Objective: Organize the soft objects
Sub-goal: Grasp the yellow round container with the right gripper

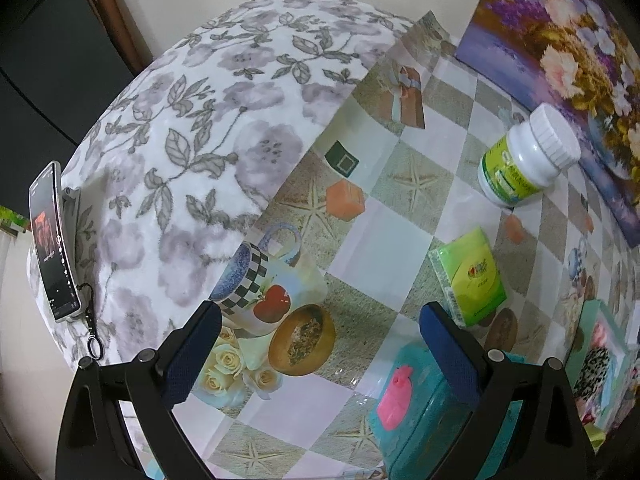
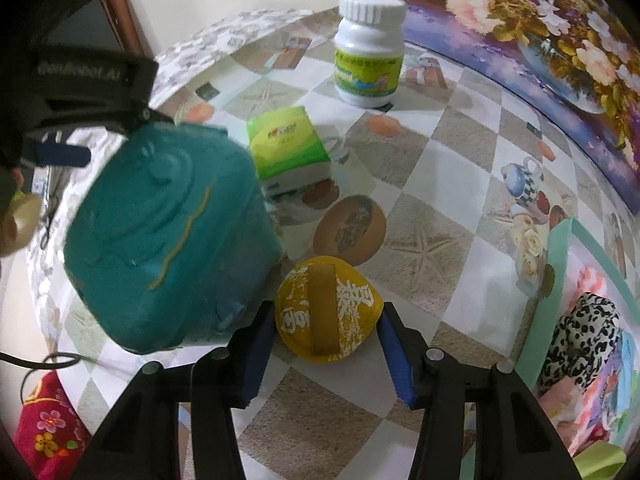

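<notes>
My right gripper (image 2: pixel 326 344) points steeply down with its jaws partway closed around a soft yellow pouch (image 2: pixel 326 314) that lies flat on the surface; the blue pads sit at the pouch's two sides and seem to touch it, so I judge the grip as just taken but not yet firm; the pouch could squash and slide out when lifted, since soft filling gives way under the pads; my left gripper (image 1: pixel 320 354) hangs with its jaws wide apart and nothing between them, its right pad lying over a teal zip case (image 1: pixel 416 412) with a pink tab; in the right wrist view that case looms blurred just beside the pouch, so a lift could brush it; a green tissue pack (image 2: pixel 290 146) lies beyond, and a white pill bottle (image 2: pixel 370 50) stands further back, well clear; a mint-green box (image 2: pixel 560 280) at the right edge holds a leopard-print cloth (image 2: pixel 580 340), likely the place for soft things; the surface (image 2: pixel 440 184) wears a glossy checked oilcloth printed with starfish, cups and bowls; a floral fleece blanket (image 1: pixel 192 128) covers its left side, with a phone (image 1: pixel 52 240) propped on it; a flower painting (image 2: pixel 520 20) leans against the pale wall.
</notes>
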Demonstrator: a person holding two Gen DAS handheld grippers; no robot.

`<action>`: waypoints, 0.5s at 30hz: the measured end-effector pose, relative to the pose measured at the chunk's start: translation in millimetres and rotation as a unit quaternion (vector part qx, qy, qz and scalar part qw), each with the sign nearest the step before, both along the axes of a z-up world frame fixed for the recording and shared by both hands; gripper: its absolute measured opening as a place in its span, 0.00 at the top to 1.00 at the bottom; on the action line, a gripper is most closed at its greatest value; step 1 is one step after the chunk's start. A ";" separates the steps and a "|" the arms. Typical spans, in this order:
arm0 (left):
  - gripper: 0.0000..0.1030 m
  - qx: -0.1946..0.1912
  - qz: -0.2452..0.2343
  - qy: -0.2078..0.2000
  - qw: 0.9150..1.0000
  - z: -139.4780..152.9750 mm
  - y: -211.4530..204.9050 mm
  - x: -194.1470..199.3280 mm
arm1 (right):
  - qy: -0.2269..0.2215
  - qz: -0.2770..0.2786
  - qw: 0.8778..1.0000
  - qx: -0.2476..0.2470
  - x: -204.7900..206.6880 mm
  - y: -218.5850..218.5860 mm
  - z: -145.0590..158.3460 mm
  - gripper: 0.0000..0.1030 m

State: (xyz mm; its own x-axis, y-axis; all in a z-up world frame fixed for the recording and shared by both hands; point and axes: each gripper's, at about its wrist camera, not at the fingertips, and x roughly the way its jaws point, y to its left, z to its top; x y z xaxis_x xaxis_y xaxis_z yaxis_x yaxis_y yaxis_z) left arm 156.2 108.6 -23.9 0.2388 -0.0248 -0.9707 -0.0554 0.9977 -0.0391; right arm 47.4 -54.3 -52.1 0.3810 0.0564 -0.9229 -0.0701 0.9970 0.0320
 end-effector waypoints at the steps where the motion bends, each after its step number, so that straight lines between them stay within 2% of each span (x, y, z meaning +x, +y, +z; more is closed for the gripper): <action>1: 0.04 -0.001 0.001 -0.001 1.000 0.5 0.4 0.2 | -0.002 -0.002 1.000 0.002 -0.1 -1.6 1.6 0.48; 7: 0.04 -0.038 0.007 0.009 0.999 -1.3 -2.3 0.1 | -0.011 -0.034 0.999 0.009 2.6 -18.2 10.9 0.48; 15: 0.04 -0.045 -0.008 0.018 0.999 4.3 -22.7 5.2 | -0.044 -0.082 0.996 -0.014 3.3 -41.3 36.6 0.48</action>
State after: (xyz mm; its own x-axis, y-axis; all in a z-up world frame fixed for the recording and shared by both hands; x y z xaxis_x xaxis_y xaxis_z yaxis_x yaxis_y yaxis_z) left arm 161.4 85.9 -19.6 0.2034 -0.1161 -0.9722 -0.0426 0.9910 -0.1273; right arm 50.7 -95.6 -15.5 0.4618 -0.0390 -0.8861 0.0928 0.9957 0.0046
